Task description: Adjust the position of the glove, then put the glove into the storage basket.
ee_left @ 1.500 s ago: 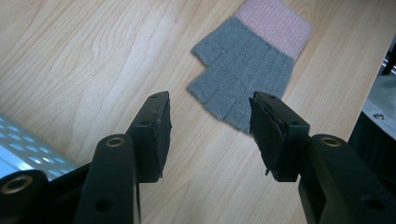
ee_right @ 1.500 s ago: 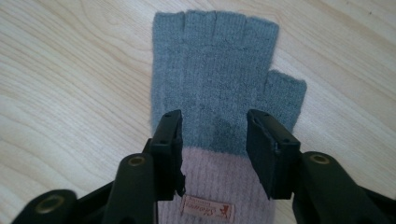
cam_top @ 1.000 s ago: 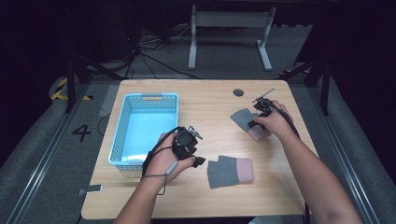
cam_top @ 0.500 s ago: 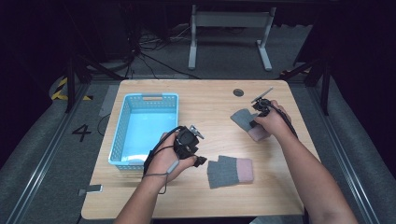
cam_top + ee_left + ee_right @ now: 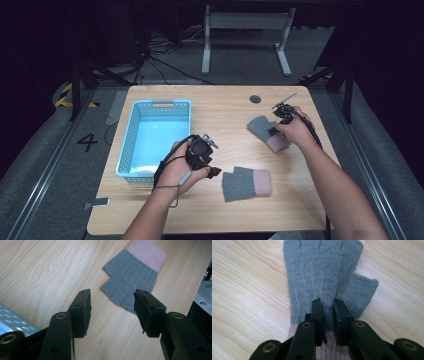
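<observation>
Right gripper (image 5: 328, 315): my jaws have just been closing and now pinch a fold of the far glove (image 5: 322, 277), ready for lifting.

A blue basket (image 5: 155, 137) sits toward the table's (image 5: 230, 215) left edge. The left gripper (image 5: 202, 152) hovers just right of it, near a grey-and-pink glove (image 5: 246, 183). By the right edge, the right gripper (image 5: 280, 120) meets a second glove (image 5: 262, 129).

table: light wood (image 5: 225, 210) | floor: grey carpet (image 5: 45, 165) | surroundings: dark
</observation>
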`<control>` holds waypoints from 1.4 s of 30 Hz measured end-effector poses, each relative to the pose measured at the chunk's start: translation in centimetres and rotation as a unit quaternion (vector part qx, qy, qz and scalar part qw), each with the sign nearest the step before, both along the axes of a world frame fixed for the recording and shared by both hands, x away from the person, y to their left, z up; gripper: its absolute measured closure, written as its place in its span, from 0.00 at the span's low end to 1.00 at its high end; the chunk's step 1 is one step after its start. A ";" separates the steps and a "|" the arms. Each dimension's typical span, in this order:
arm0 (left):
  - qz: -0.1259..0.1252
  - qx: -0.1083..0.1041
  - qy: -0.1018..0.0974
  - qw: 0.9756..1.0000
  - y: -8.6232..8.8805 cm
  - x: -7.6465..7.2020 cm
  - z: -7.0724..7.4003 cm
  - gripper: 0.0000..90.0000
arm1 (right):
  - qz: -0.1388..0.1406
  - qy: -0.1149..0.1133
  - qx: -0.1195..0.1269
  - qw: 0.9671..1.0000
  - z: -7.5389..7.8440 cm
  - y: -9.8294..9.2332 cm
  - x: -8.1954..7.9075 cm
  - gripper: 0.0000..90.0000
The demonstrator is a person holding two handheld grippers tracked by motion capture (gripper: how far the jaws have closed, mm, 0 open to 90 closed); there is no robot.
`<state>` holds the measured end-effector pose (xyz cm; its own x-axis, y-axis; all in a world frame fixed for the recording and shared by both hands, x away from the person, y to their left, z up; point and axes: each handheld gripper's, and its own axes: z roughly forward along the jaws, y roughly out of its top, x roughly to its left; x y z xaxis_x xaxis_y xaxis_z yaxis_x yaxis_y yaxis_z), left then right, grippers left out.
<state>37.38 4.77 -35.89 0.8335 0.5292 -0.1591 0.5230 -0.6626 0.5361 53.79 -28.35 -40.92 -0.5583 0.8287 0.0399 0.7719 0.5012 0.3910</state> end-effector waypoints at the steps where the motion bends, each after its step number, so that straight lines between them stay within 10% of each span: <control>1: 0.000 0.001 0.001 1.000 0.0 0.0 0.0 0.54 | 0.004 -0.002 0.004 1.000 0.3 -0.1 -0.1 0.90; 20: 0.006 -0.002 0.000 1.000 0.3 -0.1 0.2 0.54 | 0.110 -0.030 0.023 0.993 5.4 1.4 -5.3 0.89; 42: 0.016 -0.011 -0.003 1.000 0.9 -0.1 0.6 0.54 | 0.250 -0.031 0.020 0.968 6.8 4.7 -11.4 0.88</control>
